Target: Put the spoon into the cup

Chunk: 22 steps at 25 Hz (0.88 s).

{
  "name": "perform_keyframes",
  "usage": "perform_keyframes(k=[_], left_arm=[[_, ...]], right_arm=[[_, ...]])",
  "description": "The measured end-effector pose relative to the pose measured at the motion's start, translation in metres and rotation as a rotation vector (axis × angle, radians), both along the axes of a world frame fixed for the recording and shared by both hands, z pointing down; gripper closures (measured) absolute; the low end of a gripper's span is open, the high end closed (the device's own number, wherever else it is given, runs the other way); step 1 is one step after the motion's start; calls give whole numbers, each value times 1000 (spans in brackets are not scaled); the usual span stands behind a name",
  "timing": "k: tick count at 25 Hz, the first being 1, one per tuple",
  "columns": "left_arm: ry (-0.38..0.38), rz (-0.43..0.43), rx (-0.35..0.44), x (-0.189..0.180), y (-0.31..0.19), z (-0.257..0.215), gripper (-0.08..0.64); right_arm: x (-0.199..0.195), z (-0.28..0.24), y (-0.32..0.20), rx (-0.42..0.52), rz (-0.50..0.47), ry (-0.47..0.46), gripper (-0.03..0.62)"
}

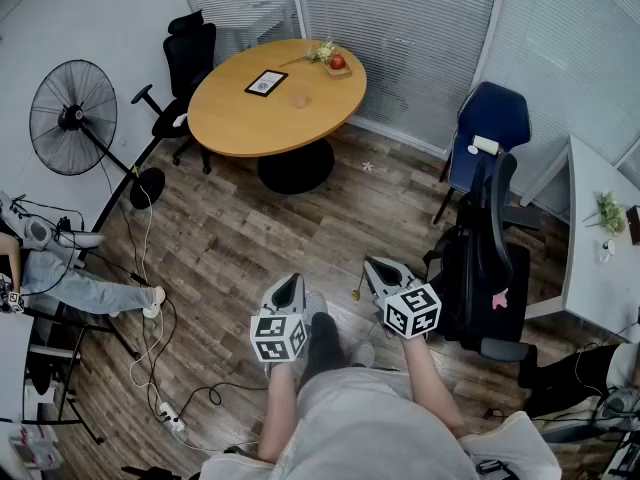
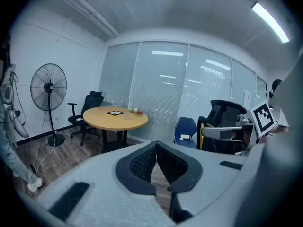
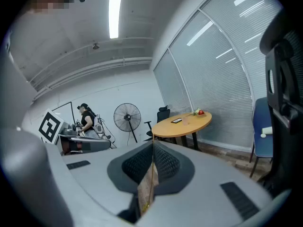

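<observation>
Both grippers are hanging well short of the work: the left gripper [image 2: 156, 144] is keeping its 2 jaws pressed together at the tips with nothing between them, and the right gripper [image 3: 152, 143] is likewise closed to a thin seam and carrying nothing.

Far ahead of them the round table [image 1: 240, 118] is bearing the clear cup [image 1: 298, 99], which is standing between a black-framed tablet [image 1: 266, 83] and a plate with a red apple [image 1: 337, 63]. The spoon is not showing in any of the 3 views.

Trouble is likely waiting on the way. Loose cables [image 1: 150, 338] are trailing over the floor to the left of the left gripper, and a black office chair [image 1: 490, 258] is crowding the right one. The cup looks light, so a spoon dropped in carelessly may tip it.

Only the head view is showing those cables. Only the right gripper view is showing a person standing [image 3: 86, 118] off to its left.
</observation>
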<state>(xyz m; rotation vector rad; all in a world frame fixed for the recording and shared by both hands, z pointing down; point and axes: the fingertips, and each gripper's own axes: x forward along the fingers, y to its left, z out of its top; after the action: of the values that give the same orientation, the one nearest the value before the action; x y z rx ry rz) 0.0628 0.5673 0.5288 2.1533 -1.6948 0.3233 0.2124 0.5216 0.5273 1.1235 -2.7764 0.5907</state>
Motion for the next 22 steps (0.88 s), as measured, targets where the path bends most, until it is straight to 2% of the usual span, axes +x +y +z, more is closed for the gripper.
perform_keyframes(k=[5, 11, 14, 17, 22], left_arm=[[-11, 2, 5, -7, -6, 1, 551], [-32, -12, -31, -24, -8, 11, 551], [-47, -16, -55, -34, -13, 19, 551], [-43, -30, -68, -47, -25, 22, 551], [-32, -20, -78, -61, -61, 23, 551]], right_arm=[[-5, 5, -10, 2, 11, -16, 591], [-17, 18, -22, -26, 10, -33, 591], [-21, 26, -34, -47, 26, -73, 591], [-29, 28, -47, -67, 23, -107, 591], [-43, 28, -77, -78, 16, -97, 591]])
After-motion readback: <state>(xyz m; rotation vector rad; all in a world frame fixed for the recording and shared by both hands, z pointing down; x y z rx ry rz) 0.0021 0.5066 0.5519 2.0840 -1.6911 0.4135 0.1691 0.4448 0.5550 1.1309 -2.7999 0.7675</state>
